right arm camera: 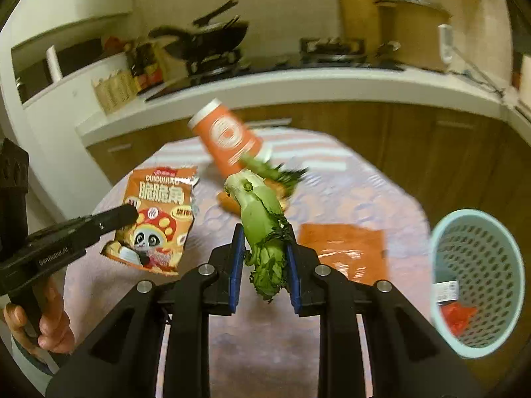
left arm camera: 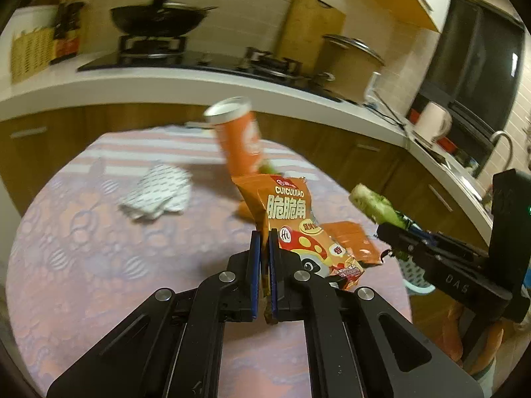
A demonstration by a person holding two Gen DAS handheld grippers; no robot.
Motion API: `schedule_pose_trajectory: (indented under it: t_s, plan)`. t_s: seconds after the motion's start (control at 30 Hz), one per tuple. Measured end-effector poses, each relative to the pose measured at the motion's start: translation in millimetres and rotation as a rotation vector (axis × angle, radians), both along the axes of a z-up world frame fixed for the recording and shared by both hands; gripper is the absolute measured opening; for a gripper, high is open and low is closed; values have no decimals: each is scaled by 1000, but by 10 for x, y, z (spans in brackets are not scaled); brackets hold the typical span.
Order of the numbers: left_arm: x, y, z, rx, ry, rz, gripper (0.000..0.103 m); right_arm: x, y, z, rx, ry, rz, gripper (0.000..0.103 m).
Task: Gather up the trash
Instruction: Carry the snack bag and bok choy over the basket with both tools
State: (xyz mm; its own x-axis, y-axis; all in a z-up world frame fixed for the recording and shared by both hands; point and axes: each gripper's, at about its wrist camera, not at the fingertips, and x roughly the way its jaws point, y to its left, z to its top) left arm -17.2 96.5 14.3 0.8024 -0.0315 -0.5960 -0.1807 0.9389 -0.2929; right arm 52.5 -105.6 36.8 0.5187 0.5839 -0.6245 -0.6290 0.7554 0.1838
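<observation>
Both loads are lifted: left gripper (left arm camera: 264,248) jaws pinch the snack bag (left arm camera: 292,209), right gripper (right arm camera: 264,258) jaws clamp the lettuce (right arm camera: 262,219). Next, I'd say, swing right to the basket (right arm camera: 444,232).

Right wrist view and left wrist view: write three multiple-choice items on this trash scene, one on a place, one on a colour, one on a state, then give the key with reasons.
1. Where does the mesh waste basket stand in the right wrist view?
A. at the right edge, beside the table
B. on the stove
C. on the table's middle

2. What colour is the paper cup?
A. blue
B. orange
C. black

3. What is the snack bag doing?
A. lying flat under the cup
B. sitting inside the basket
C. held between the left gripper jaws

Key: A, the basket shows at the right edge past the table rim. B, the cup's wall is orange with a white rim. C, the blue pads pinch the bag's edge and it hangs clear of the cloth, while the right gripper grips a leafy vegetable stalk.
</observation>
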Motion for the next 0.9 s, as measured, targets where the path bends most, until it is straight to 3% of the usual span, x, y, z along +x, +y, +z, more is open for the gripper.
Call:
schedule_pose_trajectory:
  t_s: [0.2, 0.47, 0.73, 0.9]
  plan:
    - [269, -443, 119, 31, -17, -89, 3, 161, -497, 125, 30, -20, -124, 20]
    - [712, -1065, 145, 41, -15, -205, 3, 421, -1324, 37, 83, 14, -305, 20]
    - [1215, -1777, 10, 54, 22, -335, 3, 500, -1833, -146, -27, -41, -459, 20]
    - [1475, -2126, -159, 71, 61, -393, 3, 580, -2082, -299, -33, -21, -513, 20]
